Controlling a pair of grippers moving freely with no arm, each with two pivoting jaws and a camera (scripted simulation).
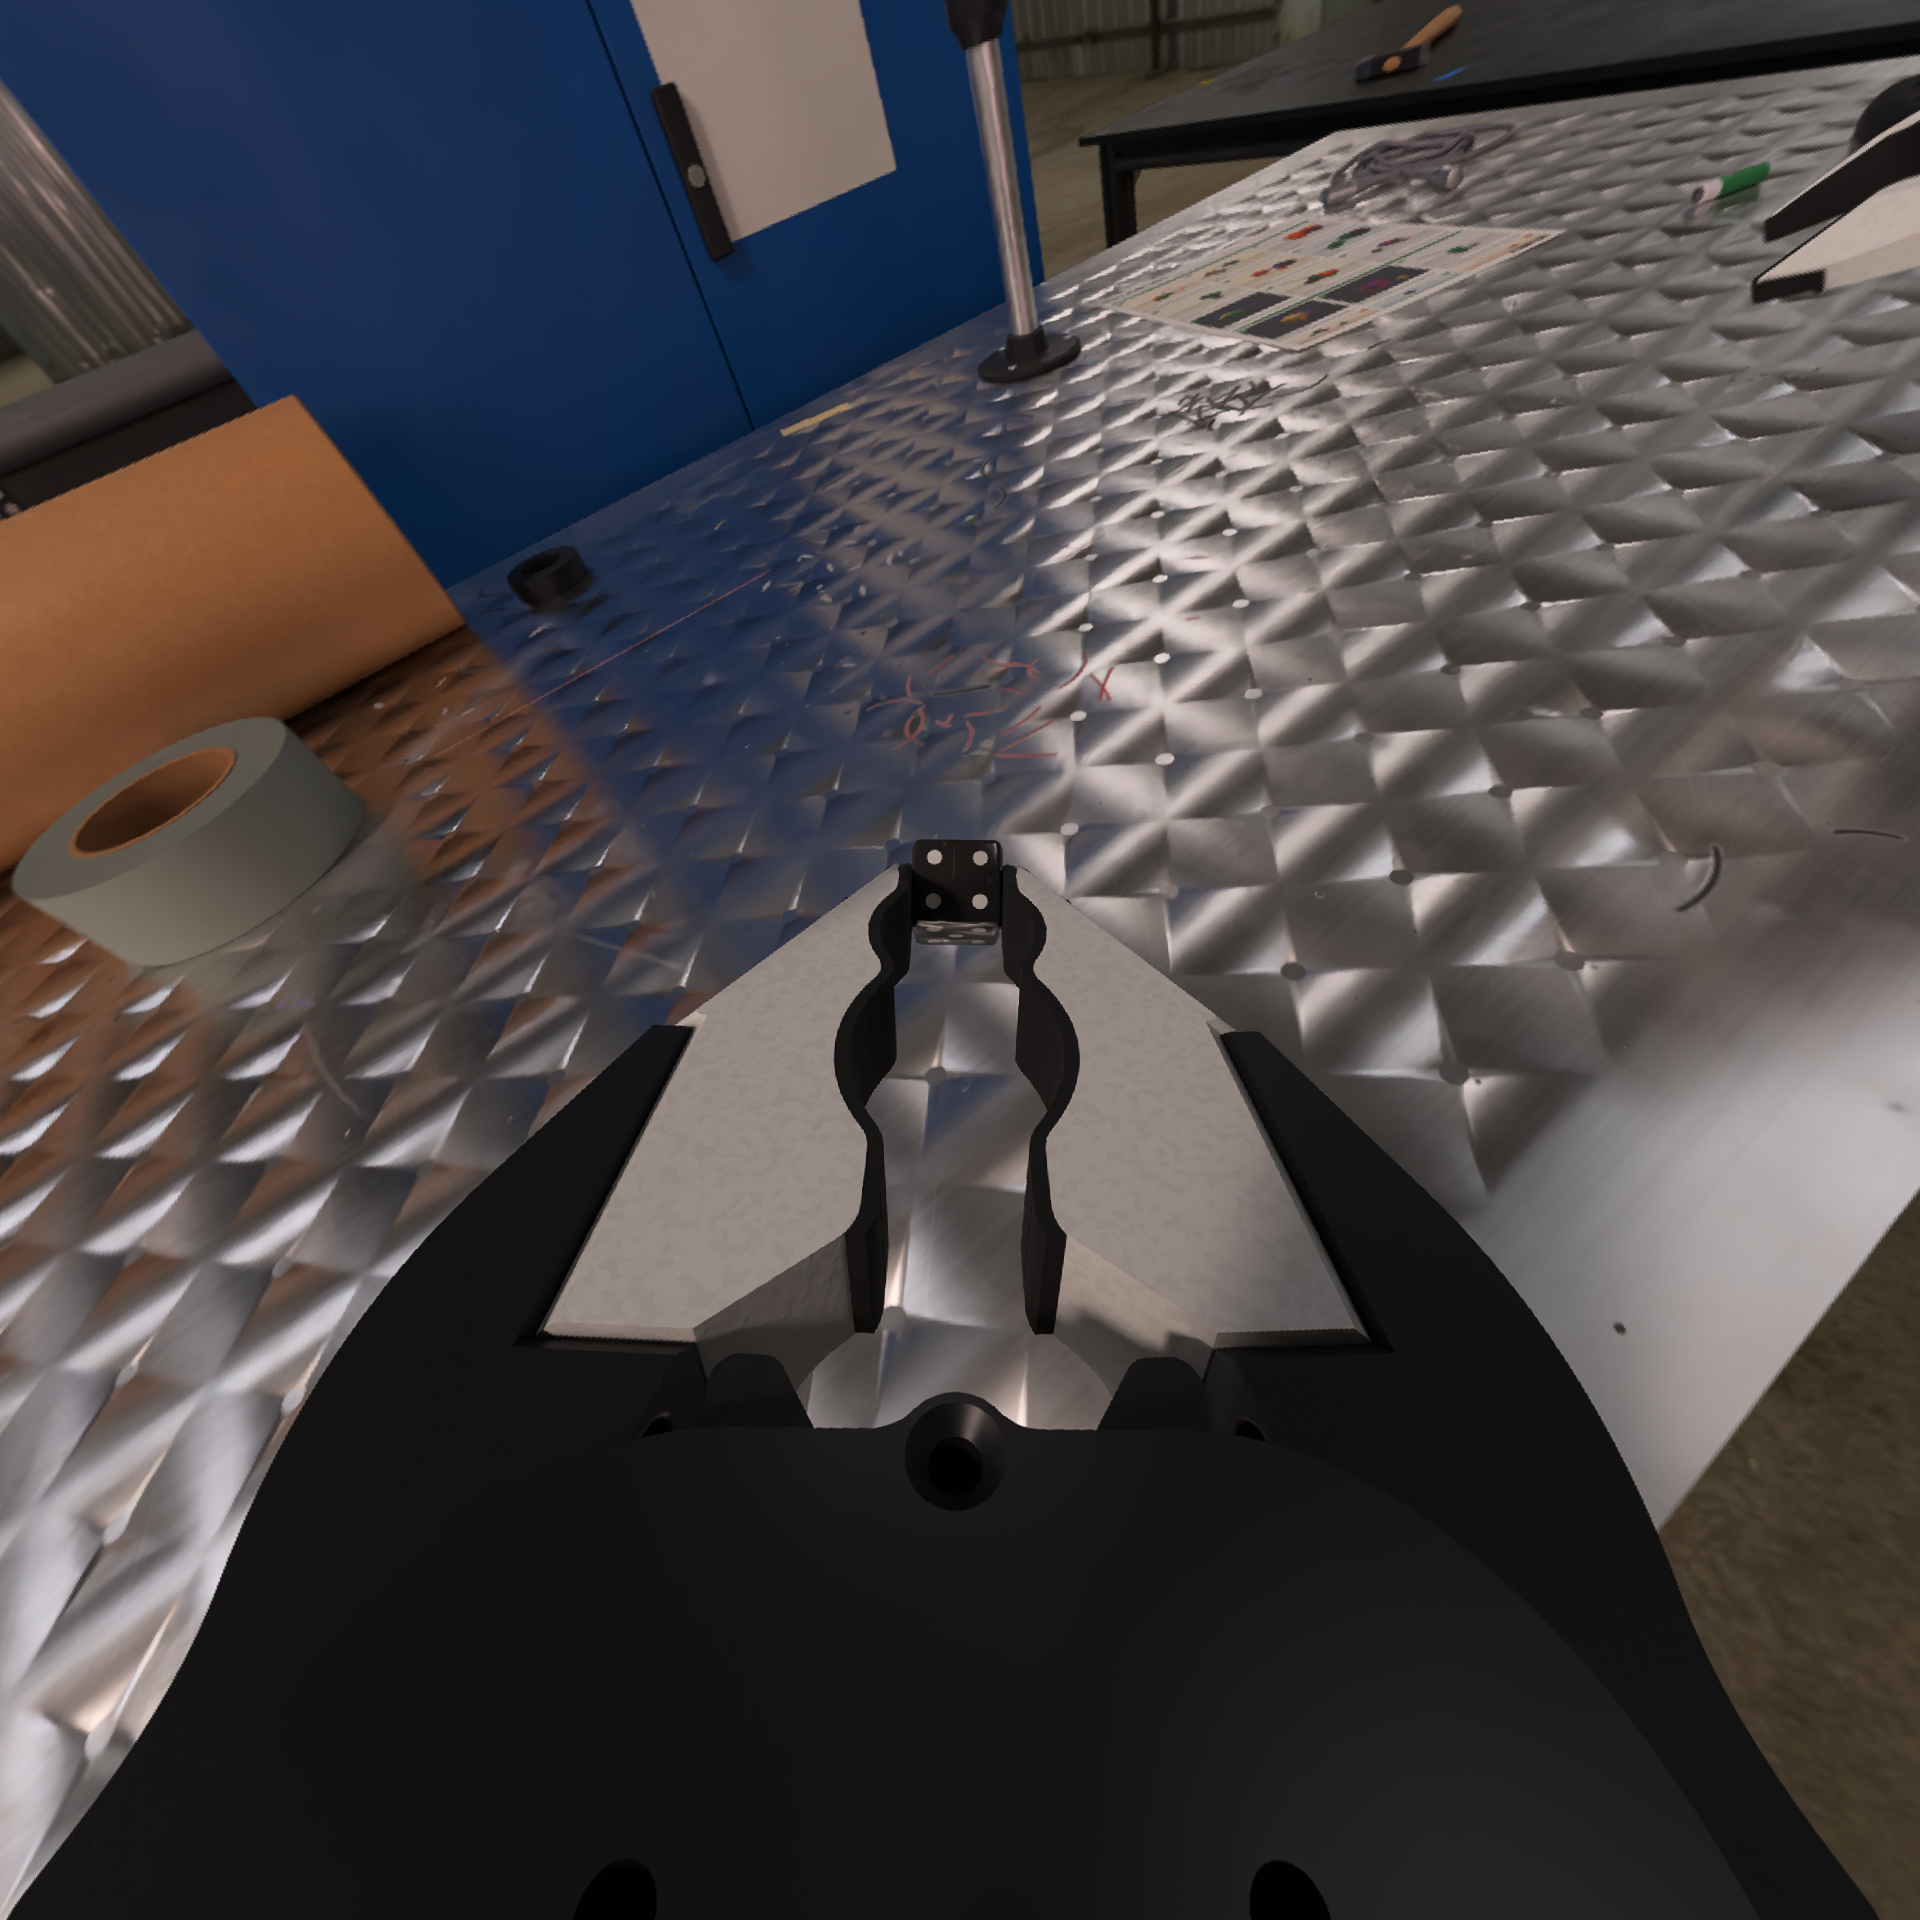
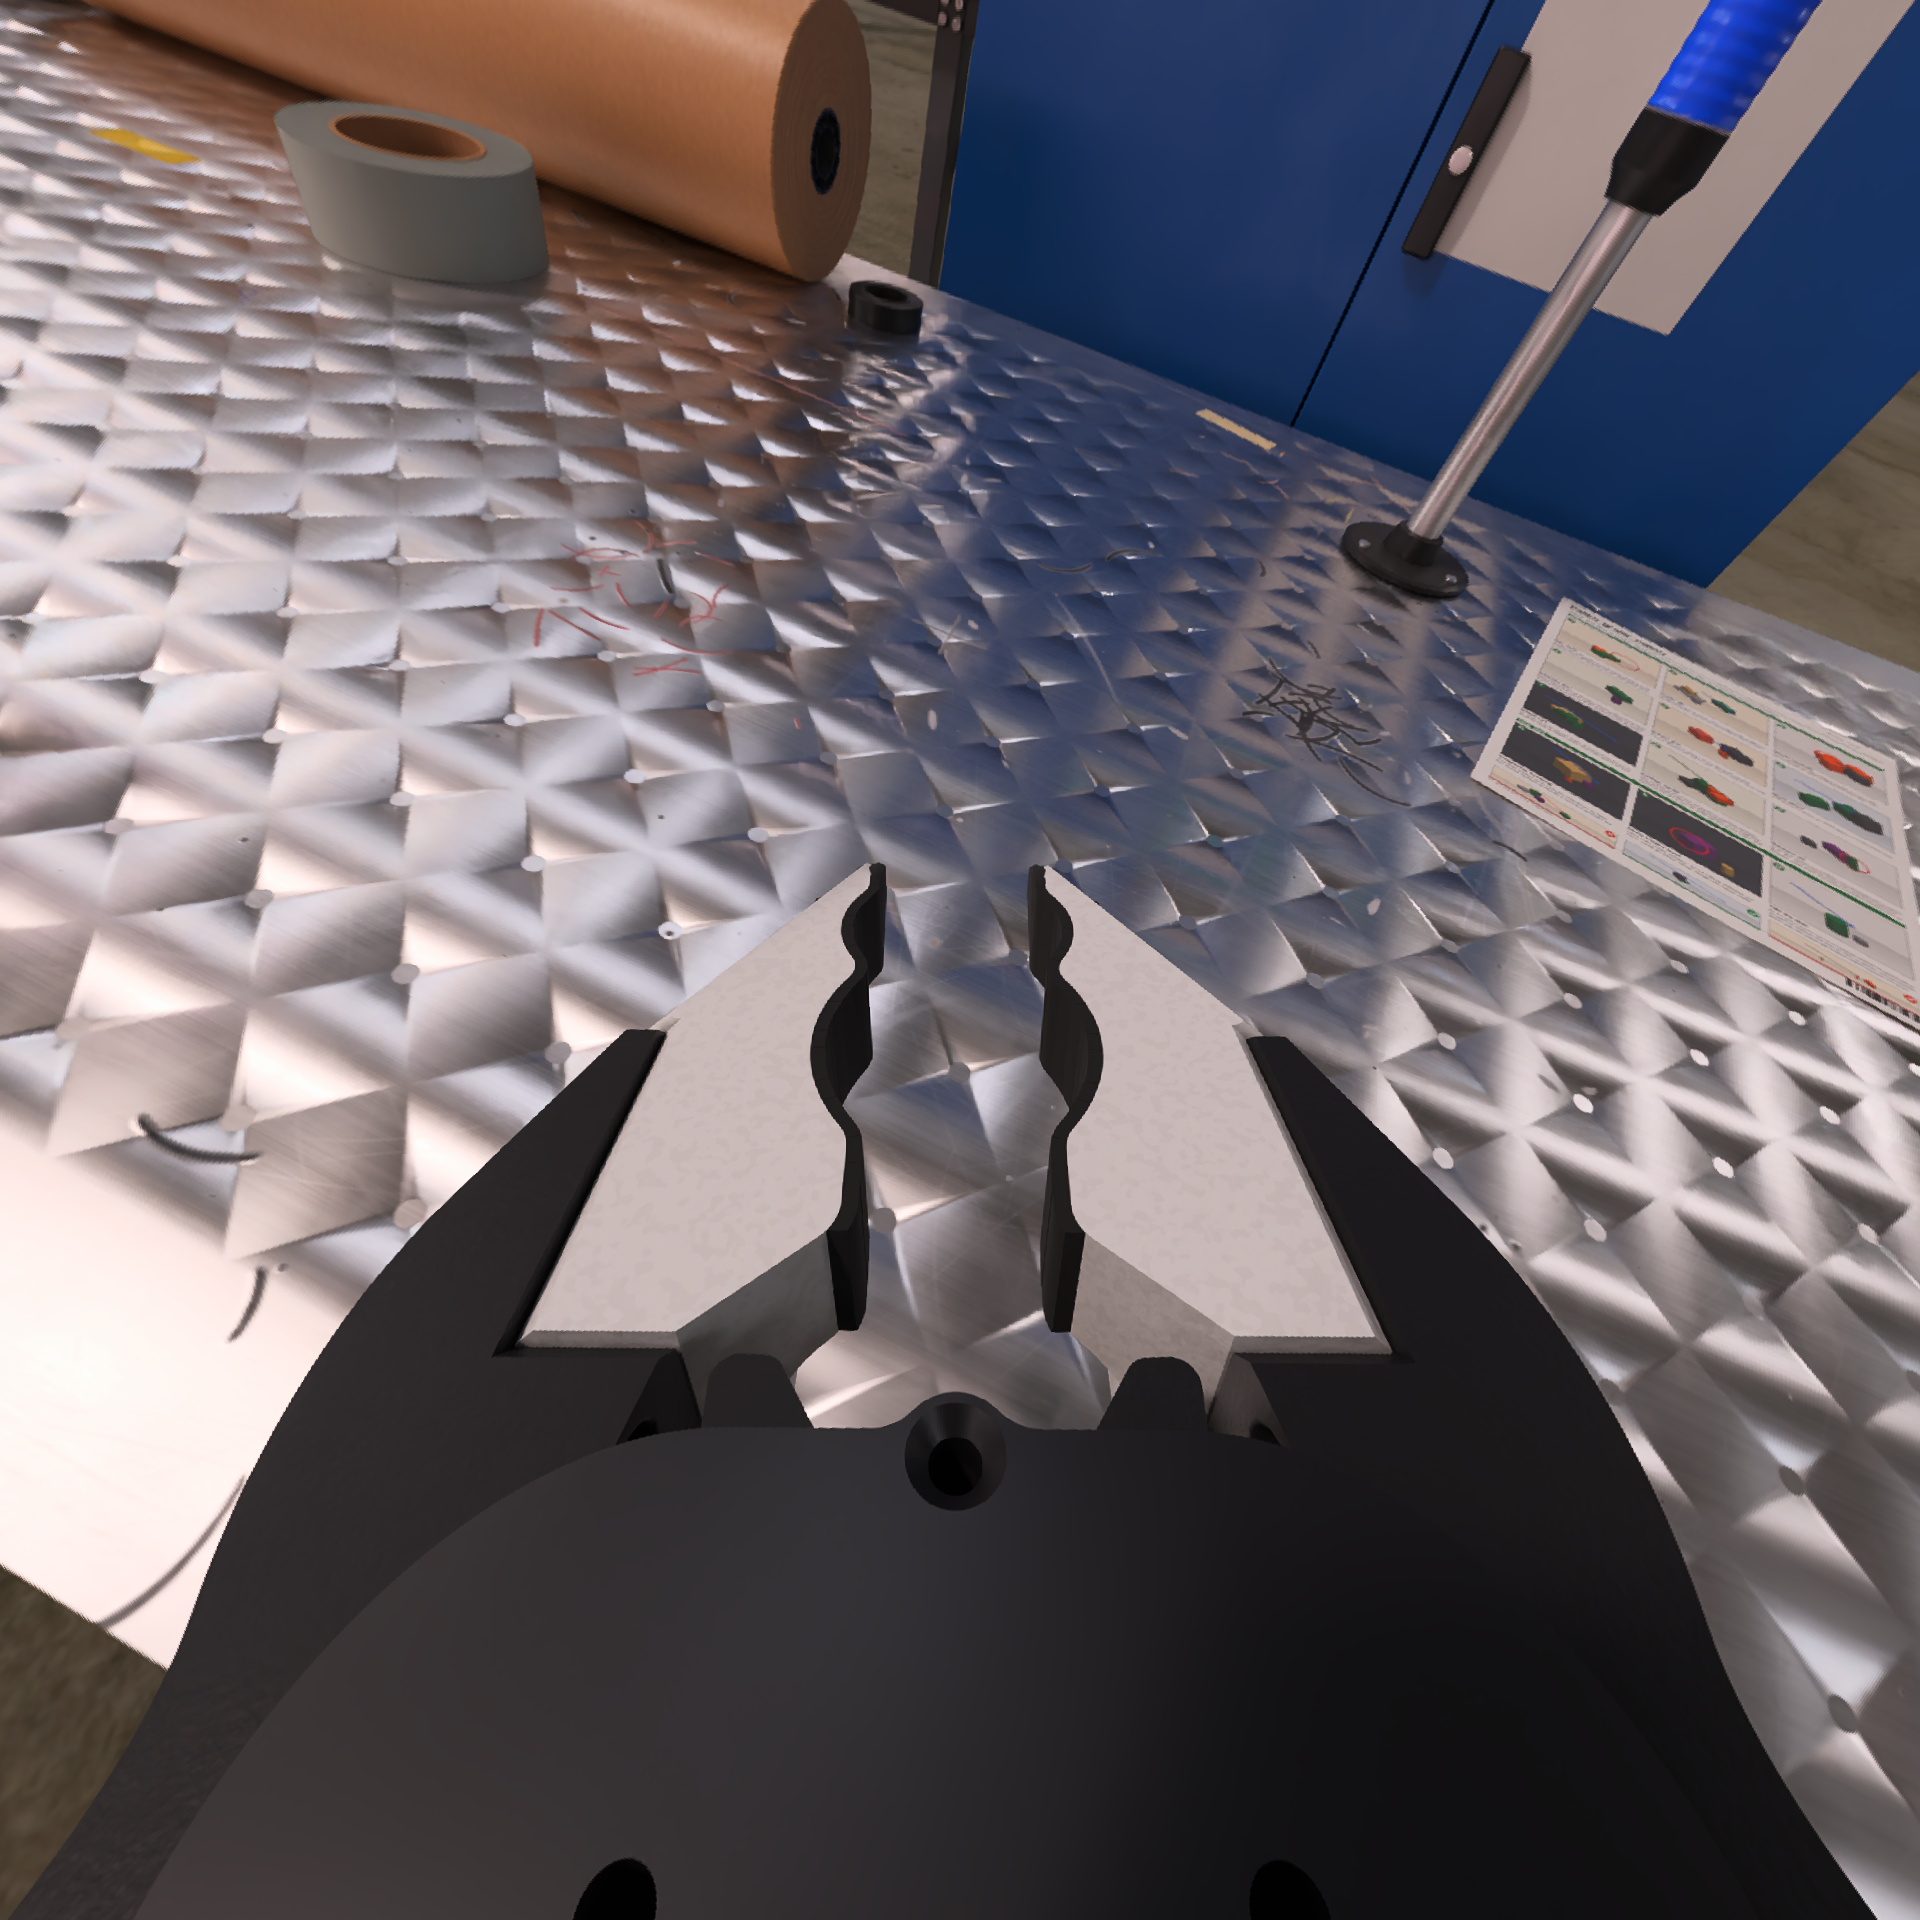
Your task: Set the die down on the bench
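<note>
A small black die (image 1: 956, 881) with white pips sits between the fingertips of my left gripper (image 1: 957, 896), which is shut on it. The die is low over the shiny patterned metal bench (image 1: 1351, 831), and its reflection shows directly under it. I cannot tell whether it touches the surface. My right gripper (image 2: 956, 878) is open and empty, hovering over the bench (image 2: 416, 831) near its front edge. The right gripper also shows far off at the top right of the left wrist view (image 1: 1839, 208).
A grey tape roll (image 1: 192, 836) (image 2: 416, 192) and a brown paper roll (image 2: 644, 114) lie at the left. A metal pole on a black base (image 1: 1029, 358) (image 2: 1403, 556), a printed sheet (image 1: 1330, 275) (image 2: 1704, 790), a black ring (image 1: 545, 589) (image 2: 885, 307) and a blue cabinet (image 1: 468, 260) stand behind.
</note>
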